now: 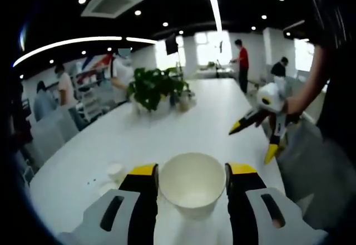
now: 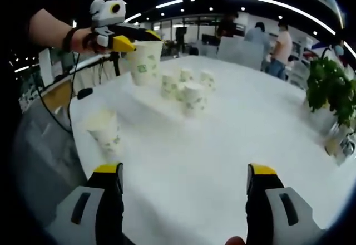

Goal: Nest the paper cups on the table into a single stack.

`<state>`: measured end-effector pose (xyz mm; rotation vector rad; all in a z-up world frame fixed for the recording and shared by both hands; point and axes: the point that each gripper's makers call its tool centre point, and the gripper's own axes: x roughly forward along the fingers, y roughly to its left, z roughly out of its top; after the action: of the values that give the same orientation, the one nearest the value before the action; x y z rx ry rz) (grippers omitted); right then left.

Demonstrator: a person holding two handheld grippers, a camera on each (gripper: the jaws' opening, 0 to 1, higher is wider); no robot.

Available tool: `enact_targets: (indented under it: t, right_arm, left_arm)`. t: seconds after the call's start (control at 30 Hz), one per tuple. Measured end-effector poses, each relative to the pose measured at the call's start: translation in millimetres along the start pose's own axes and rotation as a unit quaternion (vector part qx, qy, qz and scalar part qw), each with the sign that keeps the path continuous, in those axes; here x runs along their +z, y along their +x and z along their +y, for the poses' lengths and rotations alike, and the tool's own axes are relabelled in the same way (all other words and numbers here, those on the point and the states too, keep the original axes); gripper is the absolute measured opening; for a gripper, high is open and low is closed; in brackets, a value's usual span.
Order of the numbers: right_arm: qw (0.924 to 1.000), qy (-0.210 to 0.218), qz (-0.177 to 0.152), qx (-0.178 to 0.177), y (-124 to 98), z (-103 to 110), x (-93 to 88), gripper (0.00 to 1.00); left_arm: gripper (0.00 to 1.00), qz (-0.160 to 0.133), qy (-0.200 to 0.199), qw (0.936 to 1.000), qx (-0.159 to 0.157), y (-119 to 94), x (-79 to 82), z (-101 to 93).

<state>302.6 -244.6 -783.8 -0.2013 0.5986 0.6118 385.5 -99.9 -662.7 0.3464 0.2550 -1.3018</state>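
Observation:
A white paper cup (image 1: 192, 188) sits mouth-up between the yellow-tipped jaws of my left gripper (image 1: 192, 170), which is shut on it. From the right gripper view the same cup (image 2: 144, 62), printed with green marks, hangs in the left gripper (image 2: 132, 43) above the table's far left. Several cups (image 2: 189, 89) stand clustered upright on the white table (image 2: 239, 133), and one more cup (image 2: 105, 133) stands alone nearer the left edge. My right gripper (image 2: 184, 172) is open over bare tabletop, with nothing between its jaws. In the left gripper view it (image 1: 253, 141) hovers at the table's right edge.
A potted green plant (image 1: 154, 89) (image 2: 329, 86) stands mid-table with small jars beside it. Small white bits (image 1: 114, 172) lie near the left jaw. A black cable (image 2: 83, 93) runs along the table's edge. People stand and sit in the background.

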Motion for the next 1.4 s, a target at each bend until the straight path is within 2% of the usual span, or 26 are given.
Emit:
enact_targets:
  t: [0.2, 0.33, 0.57, 0.67, 0.93, 1.1, 1.2, 1.4]
  right_arm:
    - [0.9996, 0.022, -0.012, -0.012, -5.0, -5.3, 2.0, 0.91]
    - [0.9994, 0.03, -0.013, -0.013, -6.5, -5.5, 0.8, 0.91]
    - [0.9994, 0.028, -0.019, -0.008, -7.2, -3.1, 1.9, 0.94]
    - [0.9997, 0.019, -0.015, -0.009, -7.9, -2.7, 2.3, 0.94]
    - [0.9997, 0.011, -0.019, -0.007, -8.1, -1.9, 8.6, 0.96]
    - [0.9997, 0.01, -0.02, -0.006, -6.3, -1.3, 11.4, 0.97]
    - [0.9998, 0.009, -0.02, -0.005, -6.8, 0.0, 14.5, 0.98]
    - [0.9997, 0.013, -0.019, -0.008, -4.3, -1.4, 11.2, 1.0]
  left_arm:
    - [0.46, -0.003, -0.004, 1.0, -0.006, -10.6, 5.0, -12.6]
    - [0.45, -0.015, -0.008, 0.9998, -0.004, -13.6, 13.6, -20.4]
    - [0.45, -0.019, -0.011, 0.9997, -0.01, -14.1, 20.9, -34.0]
    - [0.45, -0.024, -0.005, 0.9997, -0.007, -16.4, 20.0, -38.7]
    - [0.45, -0.017, -0.034, 0.9992, -0.008, -20.8, 13.8, -49.2]
    - [0.45, -0.021, -0.028, 0.9994, -0.008, -24.8, 13.7, -52.4]
    - [0.45, -0.015, -0.039, 0.9991, -0.01, -26.6, 9.9, -53.2]
    - [0.45, -0.011, -0.045, 0.9988, -0.014, -28.1, 4.2, -56.9]
